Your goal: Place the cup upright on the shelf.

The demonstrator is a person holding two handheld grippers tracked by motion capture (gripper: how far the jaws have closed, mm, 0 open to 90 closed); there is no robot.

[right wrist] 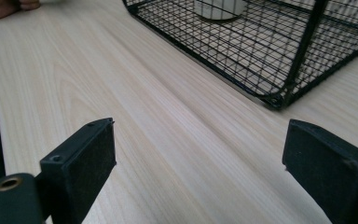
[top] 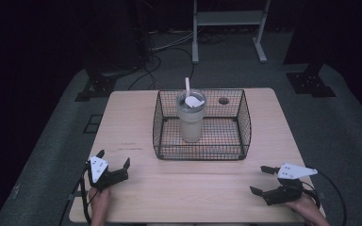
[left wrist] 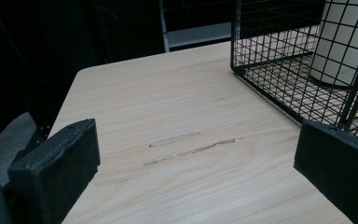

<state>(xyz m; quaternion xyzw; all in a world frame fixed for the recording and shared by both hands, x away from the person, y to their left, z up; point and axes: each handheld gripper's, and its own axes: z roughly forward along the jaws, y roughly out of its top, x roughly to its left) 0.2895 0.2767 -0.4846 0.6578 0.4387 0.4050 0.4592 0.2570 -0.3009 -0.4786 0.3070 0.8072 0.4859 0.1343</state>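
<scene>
Stood on grey carpet: a light wooden rectangular table, with a round hole near its far edge. Sat at the table's middle, ahead of both sets of fingers: a black wire-mesh basket, open at the top. Stood upright inside the basket, toward its left half: a pale frosted tumbler with a lid and a light straw rising from it. Showed ahead and to the right of the left fingers in the left gripper view: the basket's near corner and the tumbler's lower body behind the mesh. Lay on the bare wood just ahead of those fingers: a few dark scuff marks. Rested low over the near left part of the table: the left gripper, fingers spread wide, holding nothing. Rested low over the near right corner: the right gripper, fingers likewise wide apart and empty, well short of the basket's corner.
</scene>
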